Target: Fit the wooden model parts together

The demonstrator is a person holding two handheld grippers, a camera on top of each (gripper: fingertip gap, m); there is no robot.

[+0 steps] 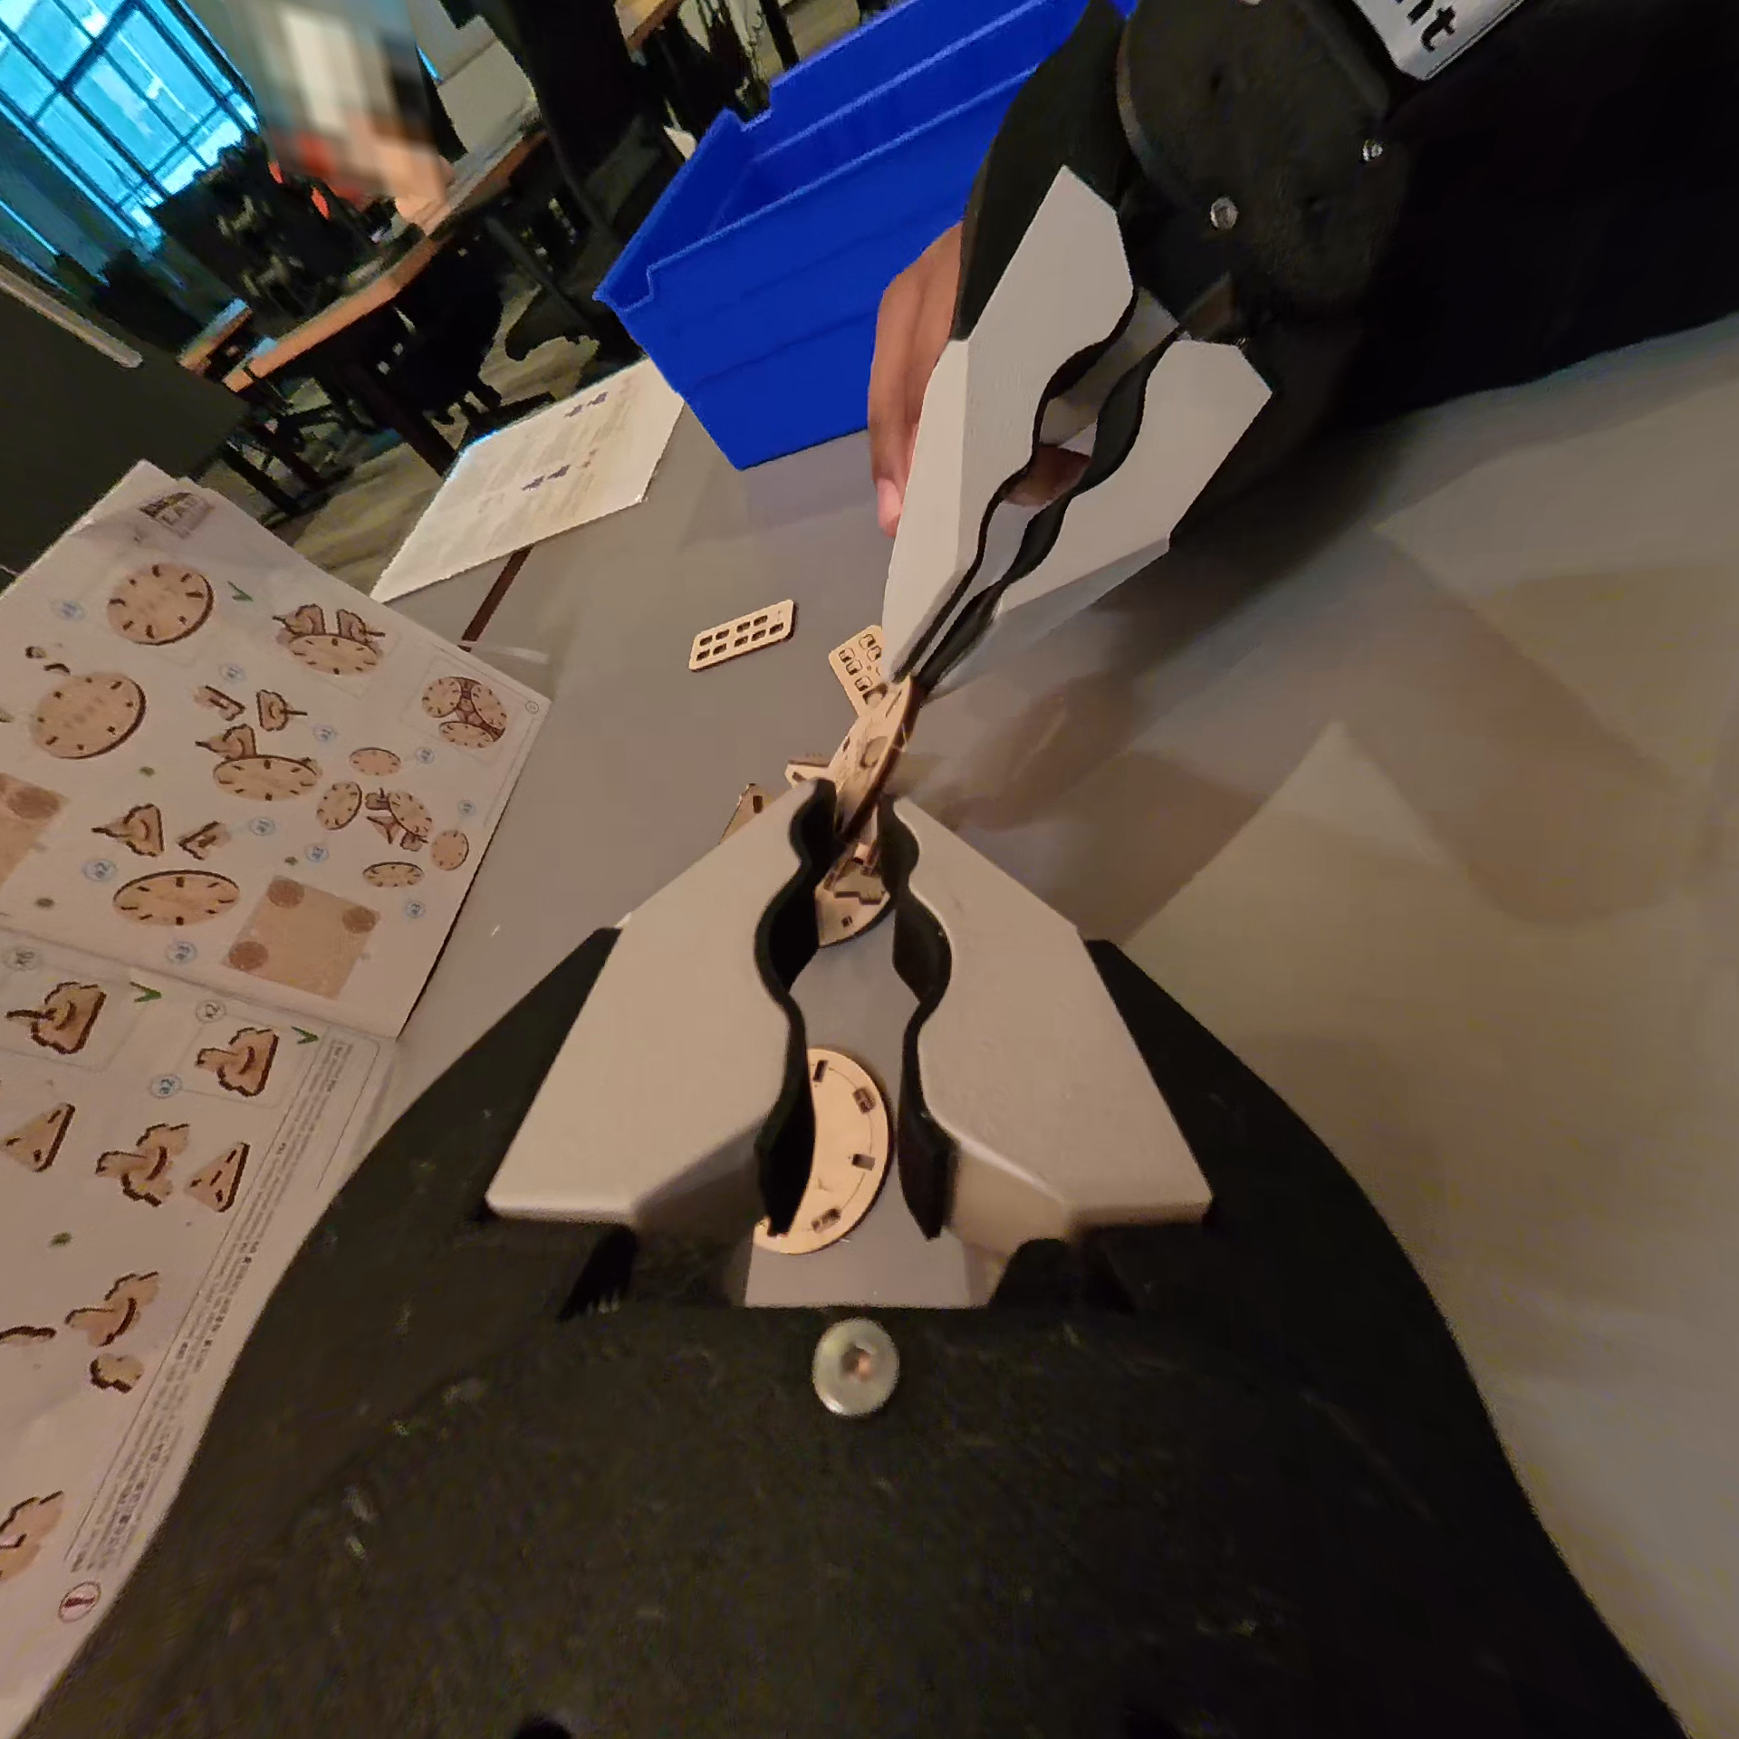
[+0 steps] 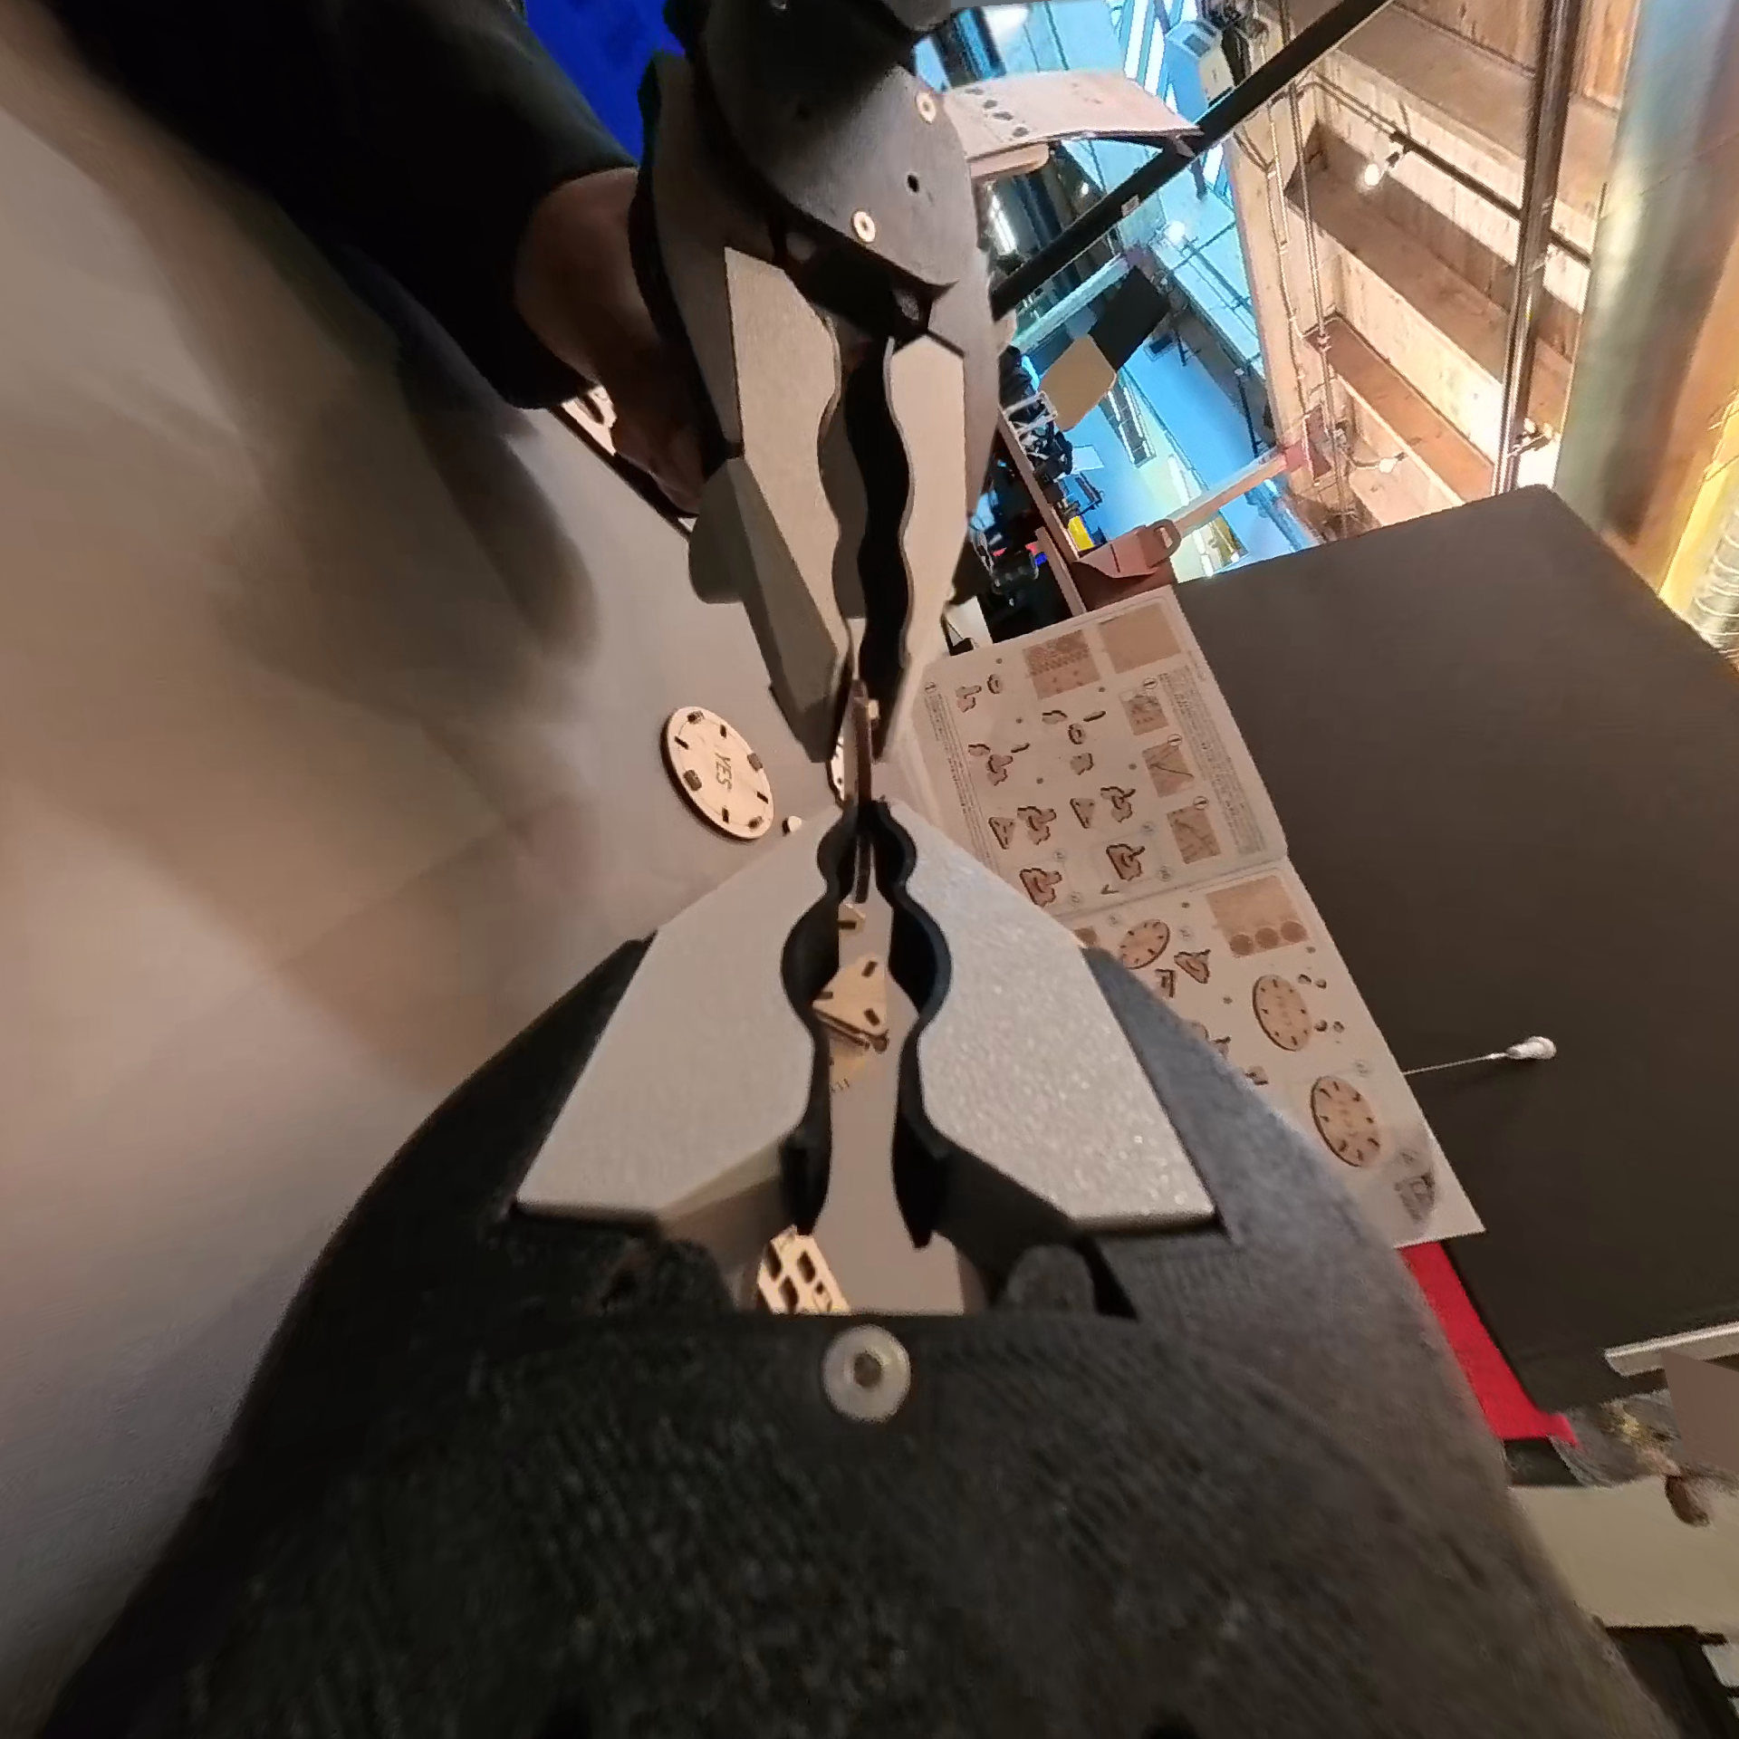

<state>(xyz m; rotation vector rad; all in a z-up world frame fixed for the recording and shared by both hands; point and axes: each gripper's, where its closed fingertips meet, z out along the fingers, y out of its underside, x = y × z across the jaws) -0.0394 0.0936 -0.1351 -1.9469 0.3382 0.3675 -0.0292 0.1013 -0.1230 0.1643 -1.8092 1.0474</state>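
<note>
While both grippers (image 1: 852, 809) (image 2: 858, 819) pinch it, wooden disc (image 1: 880, 748) spans between.

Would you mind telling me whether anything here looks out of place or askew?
Nothing looks damaged or spilled. One oddity: a thin wooden disc hangs tilted on edge above the table, pinched between both grippers' tips, left and right.

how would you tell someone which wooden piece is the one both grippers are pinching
Start at the grey table with the open instruction booklet at its left edge. Where the left gripper and right gripper meet tip to tip, a round slotted wooden disc is clamped on edge between them. It alone is off the table; the other disc and the holed strip lie flat.
</note>
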